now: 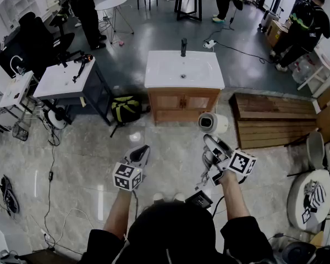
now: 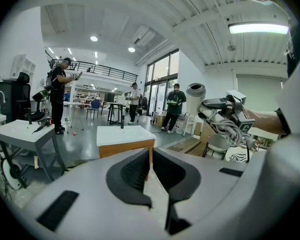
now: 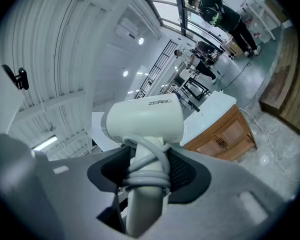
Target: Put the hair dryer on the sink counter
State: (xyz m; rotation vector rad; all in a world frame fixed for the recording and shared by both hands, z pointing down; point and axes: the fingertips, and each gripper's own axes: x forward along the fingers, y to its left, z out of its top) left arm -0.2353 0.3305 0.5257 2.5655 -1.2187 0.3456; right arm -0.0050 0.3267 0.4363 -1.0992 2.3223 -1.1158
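My right gripper (image 1: 210,143) is shut on the handle of a white hair dryer (image 1: 212,123), whose cord is wound round the handle. In the right gripper view the hair dryer (image 3: 145,121) stands upright between the jaws, its barrel pointing toward the sink counter (image 3: 217,109). The sink counter (image 1: 183,69) is a white top with a black tap on a wooden cabinet, standing ahead of me on the floor. The dryer hangs in the air short of its front edge. My left gripper (image 1: 140,154) is held at waist height with its jaws shut and nothing between them (image 2: 150,171).
A grey table (image 1: 63,80) with tools stands left of the sink counter, a yellow-black bag (image 1: 125,109) on the floor between them. A wooden pallet (image 1: 275,120) lies at the right. Several people stand at the back. A round stool (image 1: 311,197) is near my right.
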